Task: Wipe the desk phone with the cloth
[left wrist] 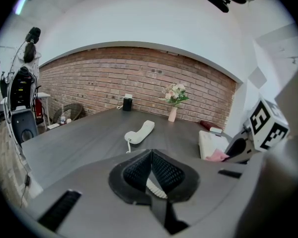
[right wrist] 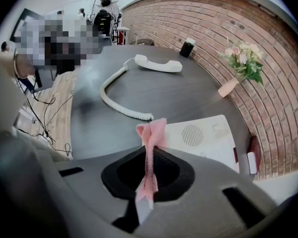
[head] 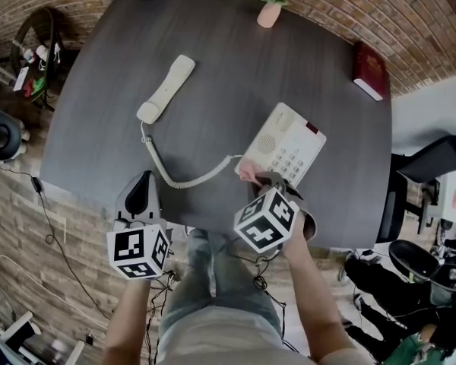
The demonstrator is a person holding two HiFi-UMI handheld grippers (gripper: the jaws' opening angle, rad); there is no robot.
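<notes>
Clamped shut on the pink cloth (right wrist: pixel 151 130), my right claw (right wrist: pixel 150 150) pinches it into a thin upright fold, with a tuft sticking out past the tips and a strip hanging back between the jaws. From the head view the right claw (head: pixel 267 179) sits at the near edge of the desk (head: pixel 235 59), and the cloth (head: pixel 247 172) lies right at the near-left corner of the white phone base (head: pixel 285 143). I cannot tell whether it actually presses on the plastic. The base's speaker grille and keypad lie just ahead of my tips, a little to the right.

The handset (head: pixel 166 90) is off the base, lying well to the left, and the coiled cord (head: pixel 182 177) loops from it back to the base. My left claw (head: pixel 140 196) hovers at the near desk edge, apart from the phone, its jaws together on nothing (left wrist: pixel 150 170).

At the far edge stands a pink vase of flowers (head: pixel 270 10), and a red book (head: pixel 370 71) lies at the right.
</notes>
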